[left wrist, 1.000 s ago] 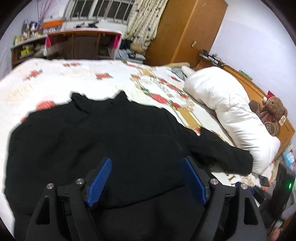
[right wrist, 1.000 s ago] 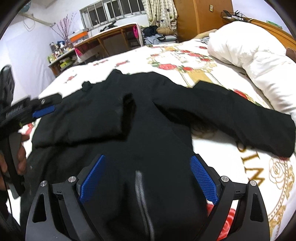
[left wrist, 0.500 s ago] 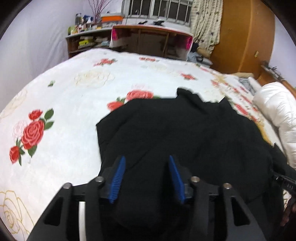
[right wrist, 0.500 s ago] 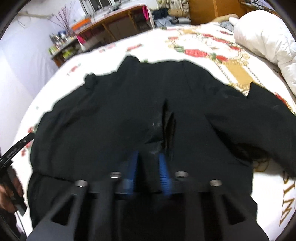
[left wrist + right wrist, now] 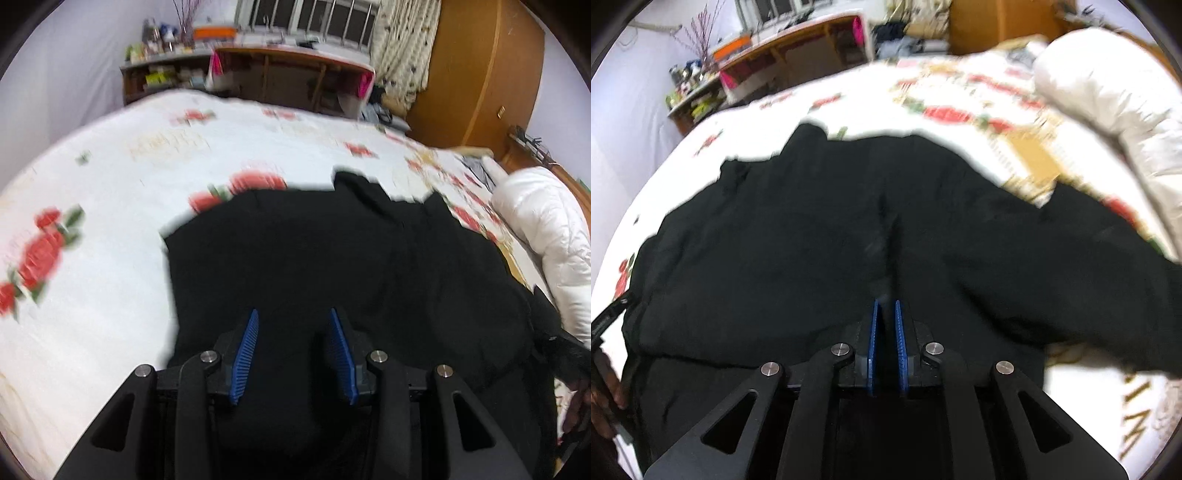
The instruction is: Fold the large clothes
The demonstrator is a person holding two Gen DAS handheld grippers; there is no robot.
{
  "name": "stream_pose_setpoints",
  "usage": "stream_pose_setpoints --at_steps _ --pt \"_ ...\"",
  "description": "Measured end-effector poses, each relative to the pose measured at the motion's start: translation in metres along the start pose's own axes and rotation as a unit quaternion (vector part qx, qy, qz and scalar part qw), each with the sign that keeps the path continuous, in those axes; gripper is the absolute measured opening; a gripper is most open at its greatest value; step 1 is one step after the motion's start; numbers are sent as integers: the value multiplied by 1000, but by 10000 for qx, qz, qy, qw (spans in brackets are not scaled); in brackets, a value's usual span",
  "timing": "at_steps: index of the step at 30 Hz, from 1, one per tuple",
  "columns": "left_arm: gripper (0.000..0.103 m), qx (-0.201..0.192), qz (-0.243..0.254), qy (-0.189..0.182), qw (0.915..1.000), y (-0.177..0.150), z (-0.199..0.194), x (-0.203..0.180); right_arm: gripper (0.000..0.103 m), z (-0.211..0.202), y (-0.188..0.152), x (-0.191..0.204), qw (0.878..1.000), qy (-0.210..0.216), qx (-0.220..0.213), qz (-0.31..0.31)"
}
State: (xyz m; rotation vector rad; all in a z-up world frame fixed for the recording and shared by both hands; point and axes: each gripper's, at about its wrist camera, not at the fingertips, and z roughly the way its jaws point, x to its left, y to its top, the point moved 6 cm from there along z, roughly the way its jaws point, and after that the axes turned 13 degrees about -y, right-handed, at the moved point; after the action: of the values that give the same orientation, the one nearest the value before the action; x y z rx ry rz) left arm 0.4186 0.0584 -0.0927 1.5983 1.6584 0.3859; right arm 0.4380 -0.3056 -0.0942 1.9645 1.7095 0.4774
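A large black garment lies spread on the floral bedspread, collar towards the far side. It also fills the right wrist view, with one sleeve running off to the right. My left gripper sits at the garment's near hem with black cloth bunched between its half-closed blue pads. My right gripper is shut on a fold of the black cloth near the middle of the hem. Both views are blurred by motion.
A white duvet lies rolled along the bed's right side. A wooden desk and shelf stand beyond the bed, a wooden wardrobe at the back right. The left gripper's handle and hand show at the left edge.
Both grippers dropped to the near hem and closed from wide open. The right one shut fully on the cloth; the left one narrowed on a bunch of it.
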Motion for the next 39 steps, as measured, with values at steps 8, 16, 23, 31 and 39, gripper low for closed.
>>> stream_pose_setpoints --at_steps 8,16,23,31,39 --pt "42 247 -347 294 9987 20 43 35 10 4 34 33 9986 406 -292 -177" --pt "43 348 -88 491 9981 9 47 33 9 45 8 21 9989 -37 278 -387" --pt "43 -24 23 261 9997 -5 -27 -3 30 -32 -13 -15 9997 68 -218 72" --pt "43 -61 311 121 9994 -43 -99 -55 52 -109 -65 -45 9984 32 -484 306" --pt "44 73 291 85 9995 -85 -151 -82 52 -164 -118 -77 9970 -37 -516 575"
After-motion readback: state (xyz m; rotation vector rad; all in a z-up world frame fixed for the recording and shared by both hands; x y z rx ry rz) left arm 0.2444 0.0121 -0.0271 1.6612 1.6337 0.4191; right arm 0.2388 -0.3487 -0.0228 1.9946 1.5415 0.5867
